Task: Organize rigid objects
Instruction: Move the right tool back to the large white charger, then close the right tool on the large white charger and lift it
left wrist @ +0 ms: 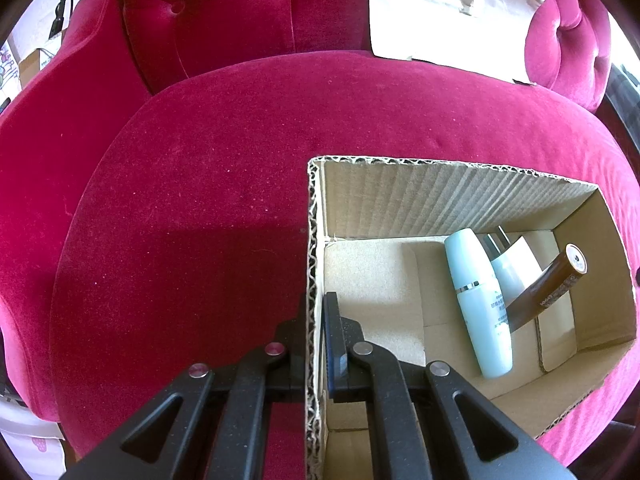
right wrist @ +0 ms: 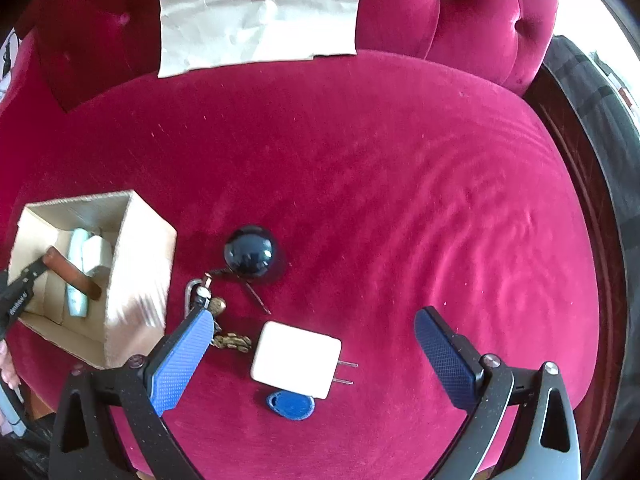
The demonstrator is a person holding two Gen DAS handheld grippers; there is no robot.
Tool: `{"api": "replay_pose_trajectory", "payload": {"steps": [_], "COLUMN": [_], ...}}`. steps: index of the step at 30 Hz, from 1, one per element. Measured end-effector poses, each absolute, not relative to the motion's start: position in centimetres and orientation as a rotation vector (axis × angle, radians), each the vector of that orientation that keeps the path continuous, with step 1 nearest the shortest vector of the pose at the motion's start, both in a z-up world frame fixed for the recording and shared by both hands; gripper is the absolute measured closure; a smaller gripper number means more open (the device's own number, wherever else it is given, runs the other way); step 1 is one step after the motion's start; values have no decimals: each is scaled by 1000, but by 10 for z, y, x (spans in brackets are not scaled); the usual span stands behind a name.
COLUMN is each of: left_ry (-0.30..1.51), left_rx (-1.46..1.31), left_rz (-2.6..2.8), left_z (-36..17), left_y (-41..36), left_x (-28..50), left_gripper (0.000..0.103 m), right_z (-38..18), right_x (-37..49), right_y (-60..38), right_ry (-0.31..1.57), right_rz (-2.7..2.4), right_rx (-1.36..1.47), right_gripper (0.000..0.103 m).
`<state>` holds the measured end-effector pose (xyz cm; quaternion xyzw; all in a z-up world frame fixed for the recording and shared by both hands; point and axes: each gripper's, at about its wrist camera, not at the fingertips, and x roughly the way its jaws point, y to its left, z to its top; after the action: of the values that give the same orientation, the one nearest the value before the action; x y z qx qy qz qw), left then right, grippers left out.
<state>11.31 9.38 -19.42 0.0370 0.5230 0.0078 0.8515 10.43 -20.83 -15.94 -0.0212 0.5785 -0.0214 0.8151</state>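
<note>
Left gripper [left wrist: 316,344] pinning the box wall, right gripper [right wrist: 314,354] hovering open over the charger.

I am holding the cardboard box [left wrist: 460,196] by its near-left wall — left jaws nearly closed on the corrugated edge, one finger either side. Right jaws are standing wide apart, holding nothing, straddling the white charger [right wrist: 296,358] lying flat on the red sofa seat [right wrist: 400,180]; its long axis is running across the view, prongs pointing right. Risks, as I judge them: the blue key fob [right wrist: 291,405] touching the charger's near edge and the keys [right wrist: 224,338] just beside it could get dragged along; smooth flat casing could slip if I am closing on the prong end; soft velvet giving way under pressure.
</note>
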Motion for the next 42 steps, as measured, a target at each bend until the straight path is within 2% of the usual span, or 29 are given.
{"api": "replay_pose_trajectory", "payload": {"steps": [19, 32, 36, 38, 40, 42], "left_ry": [1100, 1099, 1100, 1100, 1100, 1100], "left_rx": [81, 83, 83, 83, 83, 83], "left_rz": [15, 17, 17, 17, 17, 17], "left_z": [-195, -195, -195, -195, -195, -195], "left_y": [93, 93, 92, 92, 92, 92], "left_x": [113, 113, 113, 113, 113, 113], "left_gripper": [98, 98, 98, 98, 98, 98], "right_z": [-213, -216, -219, -219, -221, -221], "right_x": [102, 104, 104, 103, 103, 104], "right_y": [-215, -213, -211, -210, -210, -209], "right_ry": [1328, 1346, 1349, 1354, 1364, 1365], "right_rz": [-53, -18, -10, -5, 4, 11], "right_rx": [-35, -1, 4, 10, 19, 30], "right_gripper": [0, 1, 7, 15, 28, 31]}}
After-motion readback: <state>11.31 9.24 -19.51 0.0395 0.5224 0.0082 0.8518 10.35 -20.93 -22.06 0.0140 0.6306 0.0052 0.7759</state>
